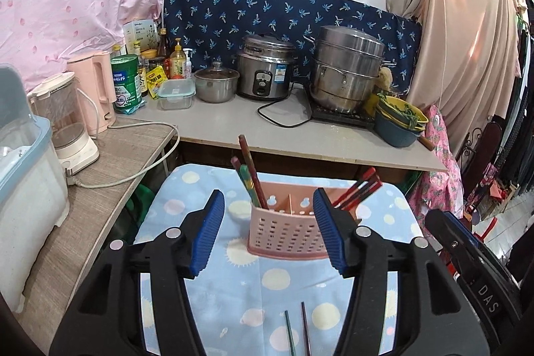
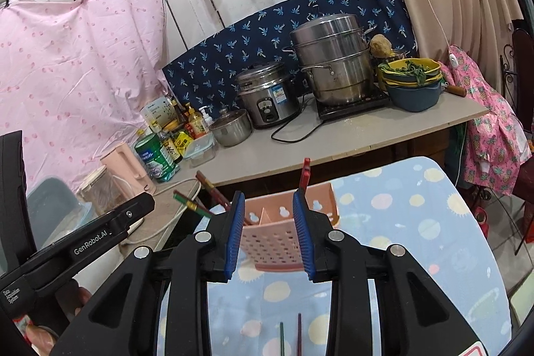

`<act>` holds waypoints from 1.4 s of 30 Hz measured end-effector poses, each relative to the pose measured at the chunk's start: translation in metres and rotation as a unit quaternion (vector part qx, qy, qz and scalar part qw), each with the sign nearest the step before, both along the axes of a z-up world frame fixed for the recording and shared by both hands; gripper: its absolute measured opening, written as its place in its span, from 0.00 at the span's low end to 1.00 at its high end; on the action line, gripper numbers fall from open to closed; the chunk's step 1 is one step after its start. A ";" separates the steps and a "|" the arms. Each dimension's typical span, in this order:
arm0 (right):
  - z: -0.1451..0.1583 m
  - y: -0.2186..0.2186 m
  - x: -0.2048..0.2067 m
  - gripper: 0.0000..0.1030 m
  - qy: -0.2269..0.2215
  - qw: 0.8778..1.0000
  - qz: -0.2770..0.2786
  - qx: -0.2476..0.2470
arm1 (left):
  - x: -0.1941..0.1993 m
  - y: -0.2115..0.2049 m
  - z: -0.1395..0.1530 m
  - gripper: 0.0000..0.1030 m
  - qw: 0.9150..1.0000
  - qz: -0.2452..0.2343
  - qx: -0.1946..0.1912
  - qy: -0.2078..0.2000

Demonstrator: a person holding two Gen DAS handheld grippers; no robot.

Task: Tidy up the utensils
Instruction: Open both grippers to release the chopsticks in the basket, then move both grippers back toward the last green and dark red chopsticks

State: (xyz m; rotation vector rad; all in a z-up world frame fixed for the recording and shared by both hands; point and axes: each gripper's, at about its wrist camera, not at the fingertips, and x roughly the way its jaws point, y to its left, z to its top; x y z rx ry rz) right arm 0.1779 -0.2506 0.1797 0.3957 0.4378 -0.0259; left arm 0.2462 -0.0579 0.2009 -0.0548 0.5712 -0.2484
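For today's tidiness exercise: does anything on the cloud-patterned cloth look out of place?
Yes. Two chopsticks lie loose on the cloth, in front of the pink holder, while the other chopsticks stand inside it. Both grippers are open and empty.

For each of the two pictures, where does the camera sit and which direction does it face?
Left wrist view: sits on the left hand-held gripper, facing forward and down at the pink utensil holder; its open blue fingers show, empty.
Right wrist view: sits on the right hand-held gripper, facing the same holder; its open fingers and fingertips of the person's hand show.
Shared: holder, two loose chopsticks, rice cooker.
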 end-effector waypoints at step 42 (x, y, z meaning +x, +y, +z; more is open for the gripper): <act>-0.199 0.079 -0.155 0.29 0.219 0.970 0.084 -0.062 | -0.161 0.047 -0.197 0.57 0.985 0.003 0.060 0.161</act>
